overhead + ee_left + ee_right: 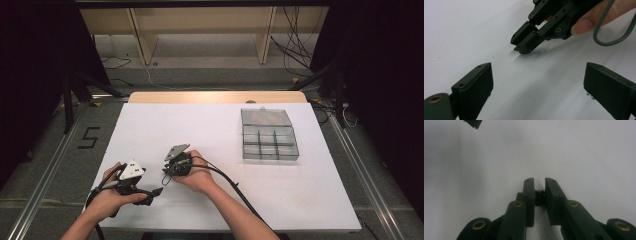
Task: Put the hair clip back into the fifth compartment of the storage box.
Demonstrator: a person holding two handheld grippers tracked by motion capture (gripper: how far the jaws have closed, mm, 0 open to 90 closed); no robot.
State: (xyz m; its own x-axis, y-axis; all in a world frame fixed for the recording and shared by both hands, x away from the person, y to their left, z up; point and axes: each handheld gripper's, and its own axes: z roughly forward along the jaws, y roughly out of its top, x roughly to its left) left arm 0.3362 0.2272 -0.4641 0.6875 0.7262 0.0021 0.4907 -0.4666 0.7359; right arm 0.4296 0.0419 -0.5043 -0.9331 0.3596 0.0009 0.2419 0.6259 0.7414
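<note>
Black right gripper fingers pinched on a small dark part; left gripper fingers wide.

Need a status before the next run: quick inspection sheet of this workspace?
Surface: white table top, a few dark specks near the left gripper.
Job's things: small dark ridged part between the right gripper's jaws; clear compartment box at far right, contents cannot be told.
Clutter: nothing seen.
Grippers: right gripper shut on the part, tips at the table; left gripper open, nothing between its jaws.
Cables: one cable trails from the right gripper; loose wires on the floor.
Surroundings: wooden frame behind, dark curtains.
</note>
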